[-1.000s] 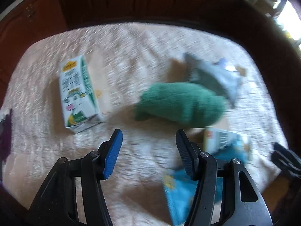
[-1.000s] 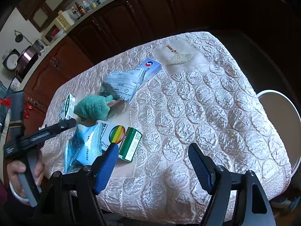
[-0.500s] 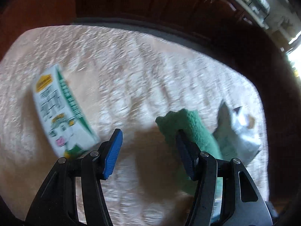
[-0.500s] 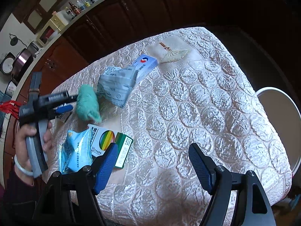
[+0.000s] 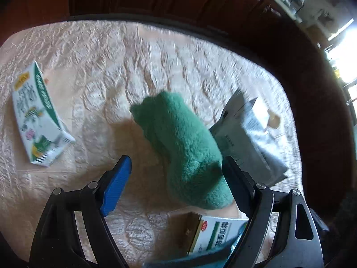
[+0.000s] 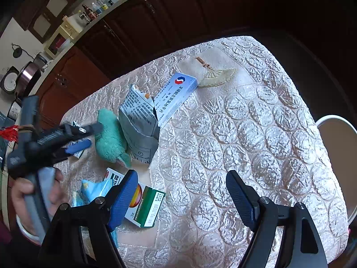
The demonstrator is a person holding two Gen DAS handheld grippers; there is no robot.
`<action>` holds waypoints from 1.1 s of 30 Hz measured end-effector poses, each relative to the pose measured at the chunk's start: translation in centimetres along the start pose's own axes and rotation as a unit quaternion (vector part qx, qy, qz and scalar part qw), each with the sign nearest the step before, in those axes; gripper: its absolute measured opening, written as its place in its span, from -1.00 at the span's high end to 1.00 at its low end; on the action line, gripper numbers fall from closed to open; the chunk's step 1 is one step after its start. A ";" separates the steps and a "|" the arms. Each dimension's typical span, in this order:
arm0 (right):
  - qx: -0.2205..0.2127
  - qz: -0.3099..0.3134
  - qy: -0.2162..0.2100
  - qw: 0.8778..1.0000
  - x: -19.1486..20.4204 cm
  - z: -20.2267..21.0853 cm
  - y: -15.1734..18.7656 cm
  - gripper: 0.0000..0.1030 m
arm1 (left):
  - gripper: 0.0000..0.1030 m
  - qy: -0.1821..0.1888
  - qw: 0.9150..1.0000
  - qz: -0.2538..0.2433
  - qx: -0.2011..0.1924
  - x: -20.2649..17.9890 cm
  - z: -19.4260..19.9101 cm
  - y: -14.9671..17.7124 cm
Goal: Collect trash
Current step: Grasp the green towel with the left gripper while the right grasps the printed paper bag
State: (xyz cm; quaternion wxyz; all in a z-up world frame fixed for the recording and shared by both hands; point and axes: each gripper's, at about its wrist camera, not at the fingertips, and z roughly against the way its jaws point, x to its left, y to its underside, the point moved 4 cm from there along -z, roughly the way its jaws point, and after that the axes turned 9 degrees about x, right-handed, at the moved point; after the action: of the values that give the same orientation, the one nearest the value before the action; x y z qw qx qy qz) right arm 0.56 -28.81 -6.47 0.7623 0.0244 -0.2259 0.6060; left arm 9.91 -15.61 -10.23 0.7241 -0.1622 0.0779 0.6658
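Observation:
Trash lies on a quilted tablecloth (image 6: 245,134). There is a milk carton (image 5: 38,120), a torn grey foil pouch (image 5: 247,134) (image 6: 138,120), a blue-and-white medicine box (image 6: 176,96), a green-and-white box (image 6: 147,203) (image 5: 214,232) and a light blue snack bag (image 6: 93,189). A green plush toy (image 5: 178,138) (image 6: 109,136) lies among them. My left gripper (image 5: 176,163) (image 6: 93,135) hangs over the plush with its jaws opening. The plush's near end lies between them beside the right finger, unpressed. My right gripper (image 6: 181,174) hovers over bare cloth, jaws opening, nothing between them.
A white round bin (image 6: 330,118) stands past the table's right edge. Dark wooden cabinets run behind the table, with bottles and kitchenware on their counter. A person's hand (image 6: 20,192) holds the left gripper at the table's left side.
The left gripper has swung from near the milk carton over to the green plush and its jaws have widened. The right gripper has edged closer to the boxes.

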 end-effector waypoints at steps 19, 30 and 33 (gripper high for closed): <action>0.006 0.139 0.012 0.990 7.2 -3.6 -7.6 -0.67 | 0.46 0.000 0.997 -0.072 -0.039 2.5 7.5 0.7; 0.082 0.275 0.100 0.953 11.5 -11.1 -7.6 -0.64 | 0.46 -0.017 0.996 -0.072 -0.046 4.4 8.8 1.8; 0.056 0.263 0.086 0.959 11.5 -10.4 -7.2 -0.06 | 0.46 -0.014 0.996 -0.075 -0.052 3.7 8.9 1.9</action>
State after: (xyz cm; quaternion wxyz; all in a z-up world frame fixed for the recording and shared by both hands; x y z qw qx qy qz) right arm 12.40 -16.93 -9.77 0.5900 -0.0454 -0.1235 0.7966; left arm 7.50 -8.96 -3.37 0.7640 -0.1951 0.0205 0.6146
